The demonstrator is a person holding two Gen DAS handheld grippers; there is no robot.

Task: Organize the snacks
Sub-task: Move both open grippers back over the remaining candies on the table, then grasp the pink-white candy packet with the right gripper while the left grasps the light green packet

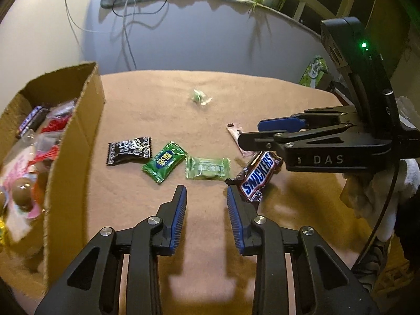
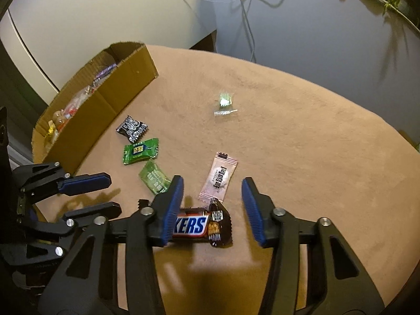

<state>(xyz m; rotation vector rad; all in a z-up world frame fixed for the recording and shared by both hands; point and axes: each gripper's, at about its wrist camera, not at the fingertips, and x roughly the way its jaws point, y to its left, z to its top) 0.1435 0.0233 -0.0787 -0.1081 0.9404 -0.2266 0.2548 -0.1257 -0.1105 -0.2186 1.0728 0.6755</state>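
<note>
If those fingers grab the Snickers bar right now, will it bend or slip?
The Snickers bar looks solid and filled, so it probably stays stiff. Its glossy wrapper may slide, though ribbed blue fingers should help. Lying flat on the cloth, it shouldn't roll.

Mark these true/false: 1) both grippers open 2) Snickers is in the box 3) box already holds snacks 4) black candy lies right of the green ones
1) True: left gripper and right gripper are open, holding nothing.
2) False: the Snickers bar lies on the tan cloth.
3) True: the cardboard box holds several wrapped snacks.
4) False: the black candy lies left of the green candy, nearer the box.
</note>
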